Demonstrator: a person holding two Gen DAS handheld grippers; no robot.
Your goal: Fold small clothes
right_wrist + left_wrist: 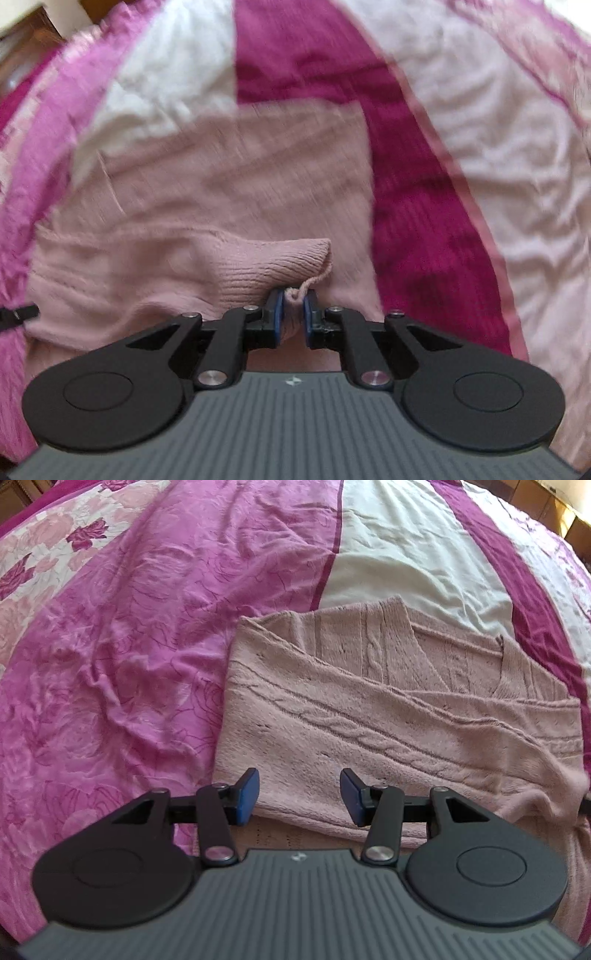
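Sweater half folded on the bed, right gripper clamped on a cuff

Bedspread point(122, 635) fills both views: bright pink rose-print cloth on the left, a cream panel point(406, 561) in the far middle, and a deep magenta stripe point(517, 590) running down the right. It is creased all over.

On it lies the pale pink cable-knit sweater point(351, 701), resting on the right half of the scene in the left wrist view, across the seam between the pink cloth and the cream panel. One layer is folded diagonally over the body, and its V-neck opening point(498, 657) shows at the far right. The near edge of the knit runs under the tool.

The left gripper point(300, 794) hovers over that near edge with its blue-padded fingers point(247, 794) spread wide apart, nothing between them.

In the blurred right wrist view, the right gripper point(293, 314) has its fingers drawn together on a bunched piece of the sweater, pinching the ribbed cuff point(280, 266) just behind its rounded end. A loose strand of yarn point(310, 286) curls from the cuff above the pads.
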